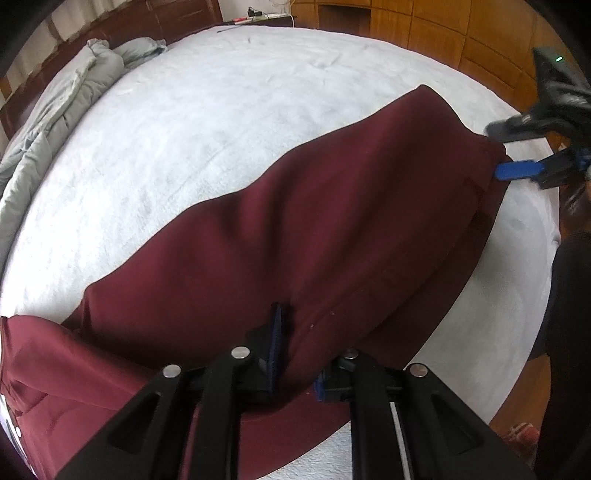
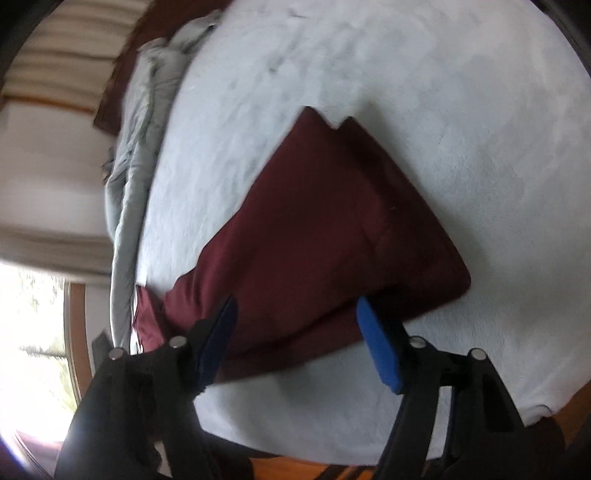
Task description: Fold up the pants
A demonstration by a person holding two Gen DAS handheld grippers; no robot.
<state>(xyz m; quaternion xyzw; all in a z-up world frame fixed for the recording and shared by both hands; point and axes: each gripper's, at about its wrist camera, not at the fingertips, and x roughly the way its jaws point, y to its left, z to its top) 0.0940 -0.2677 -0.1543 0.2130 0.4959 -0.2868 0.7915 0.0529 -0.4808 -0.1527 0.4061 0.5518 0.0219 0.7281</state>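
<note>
Dark red pants (image 1: 314,236) lie folded lengthwise on the white bed (image 1: 221,122). My left gripper (image 1: 299,354) is shut on a fold of the pants; the cloth is draped between and over its blue pads. My right gripper (image 2: 299,332) is open, its blue fingers (image 2: 380,350) spread on either side of the near edge of the pants (image 2: 314,229). It also shows at the right of the left wrist view (image 1: 517,151), at the far end of the pants.
A crumpled grey quilt (image 1: 55,110) lies along the left side of the bed by the dark wooden headboard (image 1: 166,14). Wooden cabinets (image 1: 424,26) stand beyond the bed. A window (image 2: 33,332) is at the left in the right wrist view.
</note>
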